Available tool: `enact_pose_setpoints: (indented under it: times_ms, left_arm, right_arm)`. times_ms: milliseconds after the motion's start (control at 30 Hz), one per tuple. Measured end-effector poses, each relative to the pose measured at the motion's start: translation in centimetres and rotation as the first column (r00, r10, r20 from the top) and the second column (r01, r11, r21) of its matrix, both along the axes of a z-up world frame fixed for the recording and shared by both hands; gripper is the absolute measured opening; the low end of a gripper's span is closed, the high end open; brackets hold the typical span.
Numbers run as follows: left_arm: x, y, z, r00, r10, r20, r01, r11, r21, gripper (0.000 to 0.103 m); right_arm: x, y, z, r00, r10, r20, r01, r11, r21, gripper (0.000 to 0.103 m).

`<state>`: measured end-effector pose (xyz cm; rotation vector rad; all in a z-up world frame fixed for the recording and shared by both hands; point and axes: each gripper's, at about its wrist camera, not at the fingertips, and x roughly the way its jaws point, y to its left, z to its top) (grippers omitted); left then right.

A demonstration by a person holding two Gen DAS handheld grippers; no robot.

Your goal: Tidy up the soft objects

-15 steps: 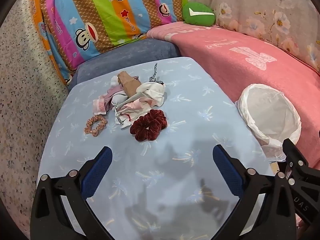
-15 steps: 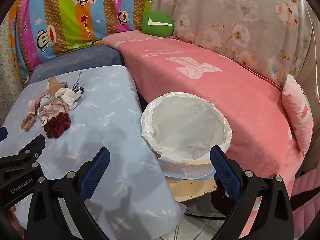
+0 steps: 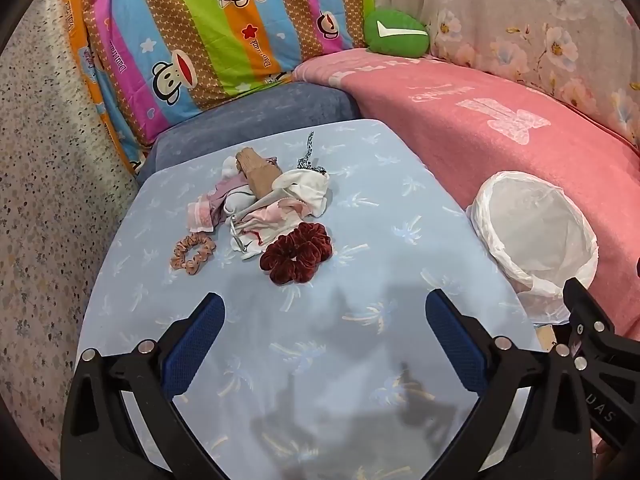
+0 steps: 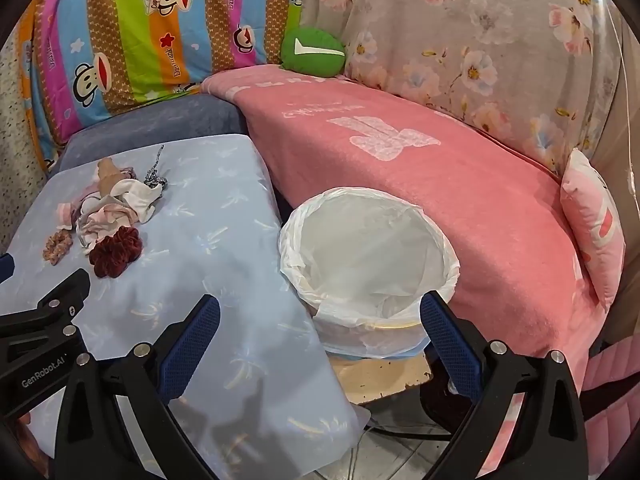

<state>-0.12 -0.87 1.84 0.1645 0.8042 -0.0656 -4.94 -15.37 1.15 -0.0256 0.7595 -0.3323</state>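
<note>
**Both grippers wide and empty, soft pile ahead on the blue cloth**

My left gripper (image 3: 324,320) hangs over the near part of the table (image 3: 420,208), which is covered in a pale blue cloth. Its jaws stand wide apart, nothing between them. Straight ahead, beyond the gap between the fingertips, I see the dark red scrunchie (image 3: 296,252) lying flat on the cloth. Past it and slightly toward the left jaw sits the heap of small fabric pieces (image 3: 272,196), white, pink and tan things jumbled together, touching the red scrunchie at its near edge. The peach scrunchie (image 3: 193,253) lies ahead of the left jaw, just beside the heap, apart from the red one.

My right gripper (image 4: 320,320) also has its jaws spread wide and holds nothing. Between its fingertips and just beyond them I see the bin lined with a white bag (image 4: 440,240), standing beside the table's edge against the pink blanket (image 4: 500,216). From this view the soft things lie well off beyond the left jaw, and part of the left gripper's black frame shows at that side. A green cushion (image 4: 312,52) rests far ahead.
</note>
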Motion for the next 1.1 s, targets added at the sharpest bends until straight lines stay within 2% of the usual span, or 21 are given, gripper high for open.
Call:
enact_pose_setpoints:
  times_ms: [100, 633, 1100]
  left_arm:
    - [0.2, 0.2, -0.2, 1.000, 0.001, 0.002, -0.001, 1.000, -0.002, 0.096]
    - [-0.8, 0.5, -0.4, 1.000, -0.007, 0.018, 0.007, 1.000, -0.010, 0.096]
    - [0.6, -0.9, 0.5, 0.999, -0.040, 0.000, 0.040, 0.999, -0.019, 0.096]
  right_arm:
    - [-0.7, -0.5, 1.0, 1.000, -0.001, 0.002, 0.001, 1.000, -0.001, 0.098]
    - [-1.1, -0.5, 1.8, 1.000, 0.001, 0.013, -0.001, 1.000, -0.009, 0.098]
    - [0.2, -1.2, 2.2, 1.000, -0.013, 0.006, 0.013, 1.000, -0.007, 0.098]
